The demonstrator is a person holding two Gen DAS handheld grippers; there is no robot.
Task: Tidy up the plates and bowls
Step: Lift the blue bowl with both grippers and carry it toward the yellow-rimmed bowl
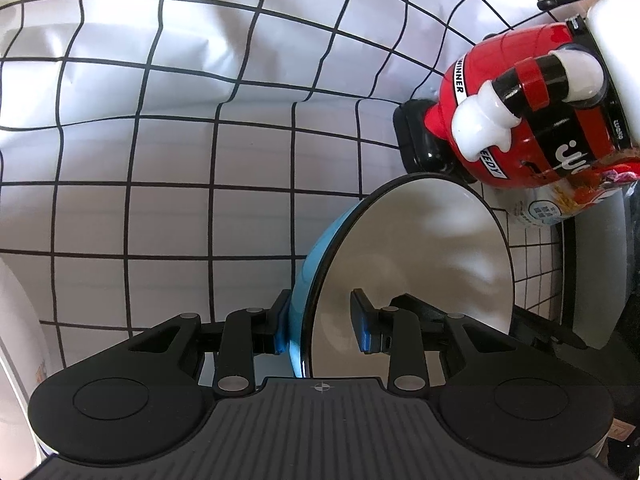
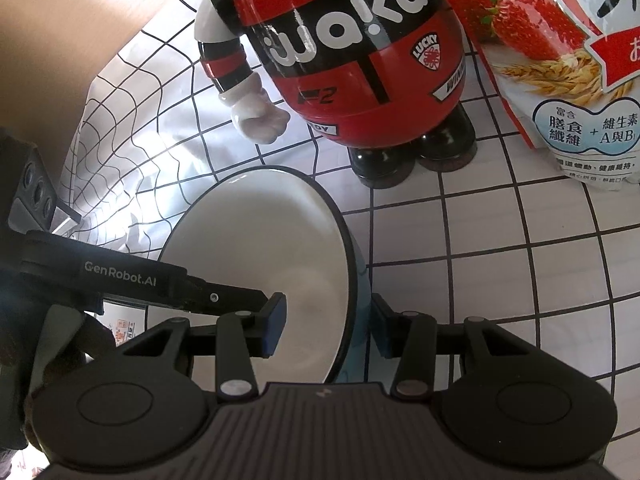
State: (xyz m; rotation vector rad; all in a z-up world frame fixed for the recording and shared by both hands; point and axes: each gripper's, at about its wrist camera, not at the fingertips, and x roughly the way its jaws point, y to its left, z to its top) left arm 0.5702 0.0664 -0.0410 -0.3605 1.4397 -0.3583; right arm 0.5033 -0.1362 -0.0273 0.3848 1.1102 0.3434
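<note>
- Bowl [image 1: 420, 248], blue outside, white inside, dark rim, is tipped up on its edge over the checked cloth [image 1: 200, 120] that covers the surface.
- Left gripper [image 1: 322, 328] is clamped on the bowl's near rim. One of its fingers [image 1: 280, 332] presses the blue outer wall, the other sits inside on the white.
- Right gripper [image 2: 328, 328] straddles the same bowl's rim from the other side. Its inner pad looks to stand clear of the white wall, so the fingers read as released; the outer one is just beside the blue wall, contact hard to judge.
- In the right wrist view, a black arm of the left gripper reaches in from the left, ending just beside the right gripper's inner pad.
- Red and black figurine [image 2: 352, 60] with white gloves and black shoes stands upright on the cloth just behind the bowl, apart from it.
- Cereal bag [image 2: 560, 80] with strawberry print stands beside the figurine, at its right in the right wrist view.
</note>
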